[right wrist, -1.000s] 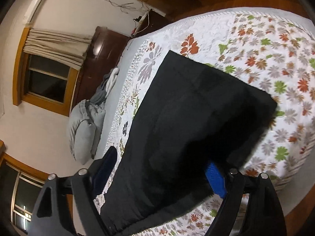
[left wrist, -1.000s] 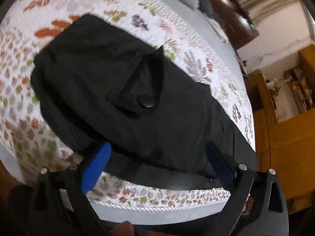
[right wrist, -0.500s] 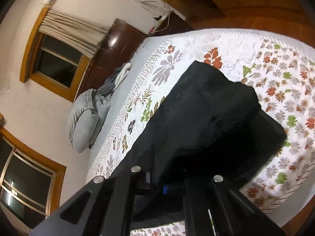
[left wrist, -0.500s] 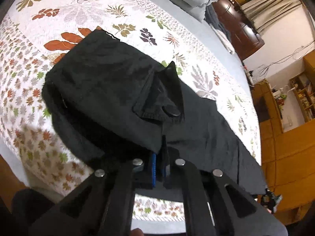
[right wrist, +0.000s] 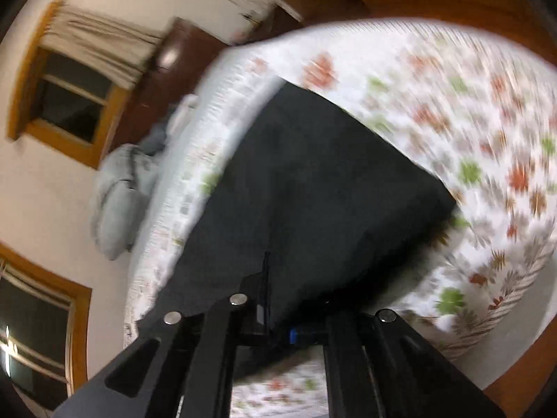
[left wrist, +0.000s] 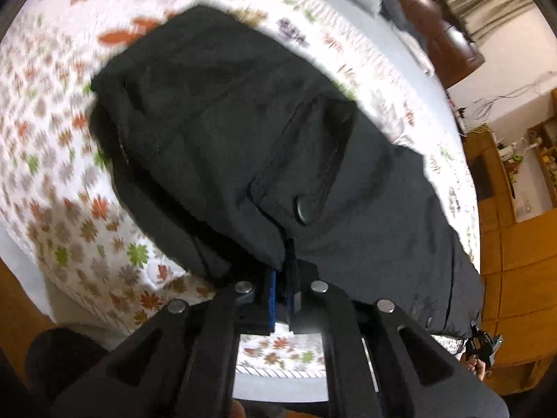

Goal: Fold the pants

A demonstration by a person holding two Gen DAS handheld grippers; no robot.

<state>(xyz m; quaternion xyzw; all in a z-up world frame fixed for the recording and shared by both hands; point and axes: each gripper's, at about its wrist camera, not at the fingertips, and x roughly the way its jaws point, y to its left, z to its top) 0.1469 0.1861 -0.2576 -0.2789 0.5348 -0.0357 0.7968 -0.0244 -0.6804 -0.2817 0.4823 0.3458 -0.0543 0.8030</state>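
A bedroom with wood-framed windows [right wrist: 66,104], pale curtains [right wrist: 101,45] and wooden cabinets [left wrist: 518,244] surrounds a bed [left wrist: 62,181] covered by a white quilt printed with orange, green and grey leaves. Grey pillows [right wrist: 115,202] lie at the head of the bed, near a dark wooden cabinet [right wrist: 153,83].

Black pants [left wrist: 243,139] lie across the quilt near the bed's edge, partly doubled over on themselves. A flapped pocket [left wrist: 306,167] with a round dark button [left wrist: 303,211] faces up. In the right wrist view the pants [right wrist: 306,188] show as a broad dark sheet, with the quilt [right wrist: 470,111] blurred around it.

The left gripper [left wrist: 283,282] is pinched narrow, its blue-padded fingers [left wrist: 271,292] clamped on a bunched edge of the pants just below the button, lifting the cloth off the quilt there. The right gripper [right wrist: 275,317] is likewise drawn narrow on an edge of the pants; cloth covers most of its fingers, and only a bit of blue pad [right wrist: 291,335] shows.
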